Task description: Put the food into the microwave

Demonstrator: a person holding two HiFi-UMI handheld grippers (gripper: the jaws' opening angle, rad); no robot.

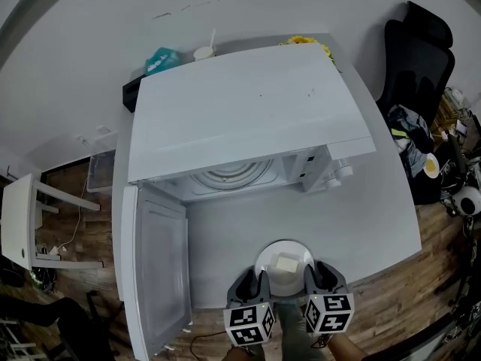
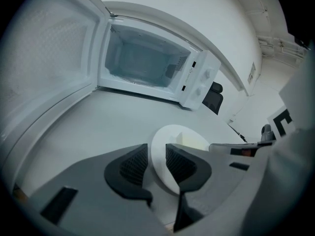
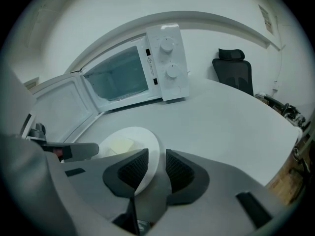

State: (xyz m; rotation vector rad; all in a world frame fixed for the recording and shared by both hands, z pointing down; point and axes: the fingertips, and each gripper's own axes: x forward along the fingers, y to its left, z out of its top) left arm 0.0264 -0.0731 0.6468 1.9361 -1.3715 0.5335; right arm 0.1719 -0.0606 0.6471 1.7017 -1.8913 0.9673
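Observation:
A white plate (image 1: 270, 260) with a pale square piece of food (image 1: 285, 263) is at the table's near edge, in front of the white microwave (image 1: 248, 104). The microwave's door (image 1: 158, 269) hangs wide open to the left, and the glass turntable (image 1: 229, 175) shows inside. My left gripper (image 1: 255, 283) is shut on the plate's left rim and my right gripper (image 1: 316, 275) on its right rim. In the left gripper view the rim (image 2: 157, 156) runs between the jaws. The right gripper view shows the same on the other rim (image 3: 153, 156), with the food (image 3: 118, 145) beyond.
The grey table (image 1: 376, 216) ends just behind the plate. A black office chair (image 1: 417, 43) stands at the right. Behind the microwave are a teal box (image 1: 160, 59), a cup (image 1: 203, 51) and yellow flowers (image 1: 304, 40). A small white table (image 1: 19, 220) is at the left.

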